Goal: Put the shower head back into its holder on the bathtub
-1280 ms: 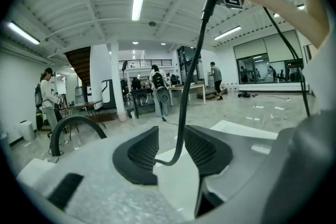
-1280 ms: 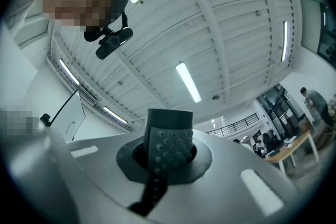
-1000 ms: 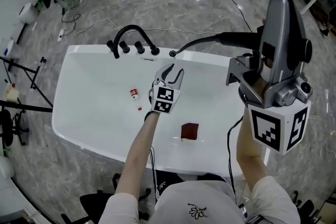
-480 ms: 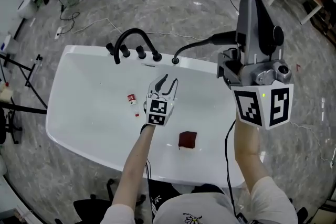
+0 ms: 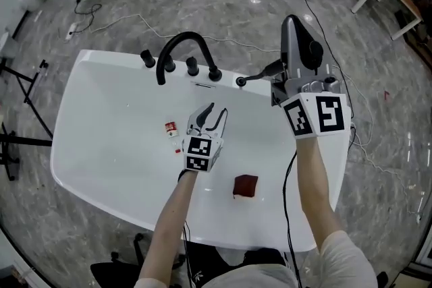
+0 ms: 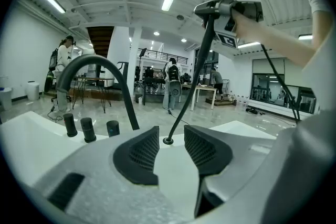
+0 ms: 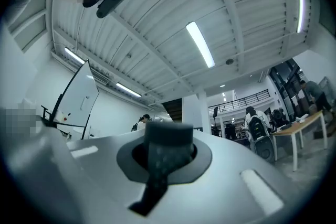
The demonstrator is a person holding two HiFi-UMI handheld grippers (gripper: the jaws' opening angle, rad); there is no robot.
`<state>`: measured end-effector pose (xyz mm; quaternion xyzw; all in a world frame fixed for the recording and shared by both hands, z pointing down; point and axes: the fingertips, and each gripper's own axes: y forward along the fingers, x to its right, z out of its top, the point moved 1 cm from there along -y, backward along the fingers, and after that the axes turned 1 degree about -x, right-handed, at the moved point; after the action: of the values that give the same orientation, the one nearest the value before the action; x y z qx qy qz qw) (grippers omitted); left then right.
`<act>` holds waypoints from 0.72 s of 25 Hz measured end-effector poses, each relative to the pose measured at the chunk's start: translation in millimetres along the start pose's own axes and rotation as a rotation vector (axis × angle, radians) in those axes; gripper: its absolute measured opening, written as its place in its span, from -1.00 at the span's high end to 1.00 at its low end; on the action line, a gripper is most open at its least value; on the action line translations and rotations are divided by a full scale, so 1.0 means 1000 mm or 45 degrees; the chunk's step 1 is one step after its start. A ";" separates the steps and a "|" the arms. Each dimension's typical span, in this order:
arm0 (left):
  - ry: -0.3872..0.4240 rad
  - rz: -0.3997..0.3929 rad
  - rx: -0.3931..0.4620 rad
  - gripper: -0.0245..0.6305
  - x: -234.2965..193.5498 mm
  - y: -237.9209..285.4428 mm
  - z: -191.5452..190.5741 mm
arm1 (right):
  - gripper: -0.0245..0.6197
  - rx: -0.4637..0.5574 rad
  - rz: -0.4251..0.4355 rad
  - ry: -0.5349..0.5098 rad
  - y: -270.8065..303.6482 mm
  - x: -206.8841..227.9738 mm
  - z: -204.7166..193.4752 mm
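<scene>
On a grey marble floor [image 5: 236, 3], a white bathtub [image 5: 101, 145] stood with a black faucet [image 5: 179, 50] arching over its far rim. The silver shower head [image 5: 295, 44] sat above that rim, clamped in the closed right gripper [image 5: 287, 81], its black hose [image 5: 260, 74] running to a rim fitting [image 5: 241, 81] beside the faucet. The left gripper [image 5: 210, 117] hovered empty over the basin, jaws partly apart, near a dark red block [image 5: 245, 185] and a small bottle [image 5: 171, 128].

Short pale sleeves [image 5: 344, 256] end above the operator's bare forearms. Each hand carries a grey gripper: the left gripper [image 5: 211, 111] slim with dark, mesh-textured pads [image 6: 139, 155], the right gripper [image 5: 283, 71] bulkier and silver. Both bear white cubes [image 5: 316, 114] printed with black square markers. A thin black cable [image 5: 287, 192] trails along the right forearm.
</scene>
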<state>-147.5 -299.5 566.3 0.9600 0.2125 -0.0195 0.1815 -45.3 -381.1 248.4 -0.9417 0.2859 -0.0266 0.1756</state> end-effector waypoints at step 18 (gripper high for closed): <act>-0.160 0.013 0.001 0.53 -0.043 0.024 -0.069 | 0.91 -0.243 -0.059 0.016 -0.010 0.003 -0.152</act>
<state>-179.4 -312.2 643.7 0.9579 0.1959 -0.0789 0.1944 -60.4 -423.3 394.1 -0.9603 0.2664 -0.0094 0.0826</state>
